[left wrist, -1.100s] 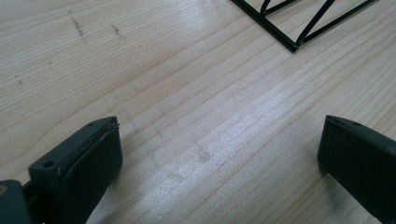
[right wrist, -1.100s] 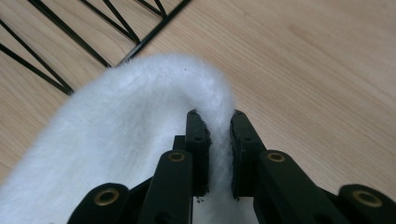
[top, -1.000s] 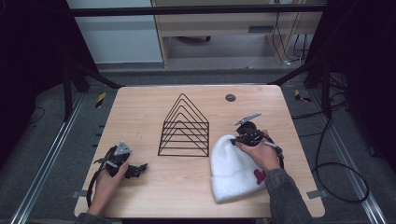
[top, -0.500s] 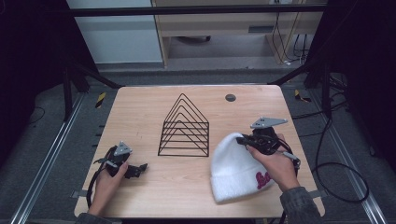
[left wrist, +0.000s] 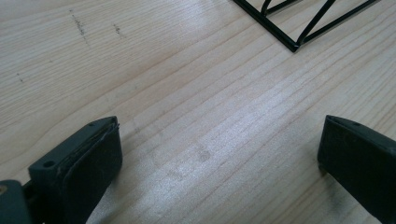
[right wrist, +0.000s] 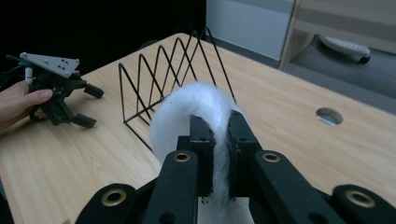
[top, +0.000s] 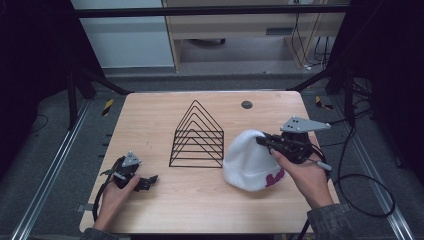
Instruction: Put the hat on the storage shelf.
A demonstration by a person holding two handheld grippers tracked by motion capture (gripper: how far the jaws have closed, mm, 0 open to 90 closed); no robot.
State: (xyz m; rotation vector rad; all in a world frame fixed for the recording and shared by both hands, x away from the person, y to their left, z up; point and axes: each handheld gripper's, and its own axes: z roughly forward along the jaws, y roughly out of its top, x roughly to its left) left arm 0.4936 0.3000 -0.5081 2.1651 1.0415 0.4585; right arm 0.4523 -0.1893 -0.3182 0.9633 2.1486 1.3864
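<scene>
Two grippers are in play, and only one is working: my right gripper [right wrist: 218, 140] has its jaws pinched tight on a fold of the white hat [top: 248, 160], near its crown, while the left gripper [top: 145, 183] rests on the table [top: 150, 120] with its jaws spread wide and nothing between them. In the high view the hat hangs from that pinch with its lower edge on or just off the table, right beside the wire rack [top: 197, 137] and on its right side; a red patch of lettering shows low on the knit. I judge the hat light, soft and floppy, so it will sag and swing under any grip and cannot be pushed, only carried or draped. Its fuzzy knit should not slip from the pads, but it could snag on the rack's thin wires. A pinch near the crown leaves the open brim hanging downward, which suits lowering it over something; for spreading it, I would want my left hand [top: 112, 200] to take the brim too. The rack stands upright mid-table, a row of peaked wire frames, with every slot bare. A round hole [top: 246, 104] in the table lies behind it.
</scene>
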